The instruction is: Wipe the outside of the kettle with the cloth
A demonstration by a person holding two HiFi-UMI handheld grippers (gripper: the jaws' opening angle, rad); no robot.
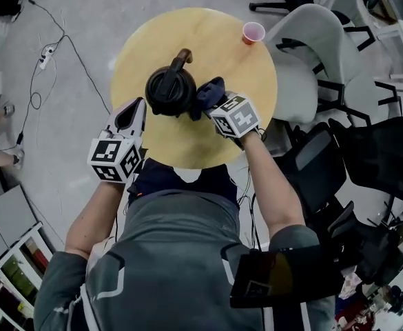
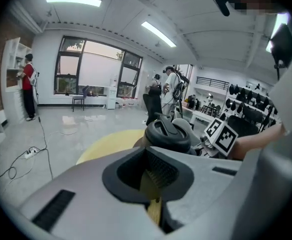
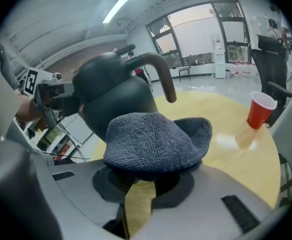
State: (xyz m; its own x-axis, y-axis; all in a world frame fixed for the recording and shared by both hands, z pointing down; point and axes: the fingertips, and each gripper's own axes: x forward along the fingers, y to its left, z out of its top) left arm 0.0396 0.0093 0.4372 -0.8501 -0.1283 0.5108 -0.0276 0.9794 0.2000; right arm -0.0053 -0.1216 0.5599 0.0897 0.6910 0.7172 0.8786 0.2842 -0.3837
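Right gripper: jaws clamped on the dark blue-grey cloth. Cloth bunched into a dome over the jaw tips, pressed against the kettle at its 3 o'clock side in the head view. Loose edge of the cloth flaring toward 1 o'clock.

Left gripper: jaws pressed together, nothing pinched between them. Tips pointed at the kettle from its 8 o'clock, just beside the body; contact not clear from any view. Seen from the left gripper view: kettle lid straight ahead at 12 o'clock, marker cube of the right gripper beyond it at 2 o'clock.

Kettle: dark, rounded, upright on the round yellow table, slightly toward 10 o'clock of the table's centre. Curved brownish part projecting from its top toward 12 o'clock.

Red cup: upright near the table rim at 1 o'clock, well apart from kettle and cloth.

Surroundings: grey chairs at 2 to 3 o'clock of the table; power strip with cable on the floor at 10 o'clock.
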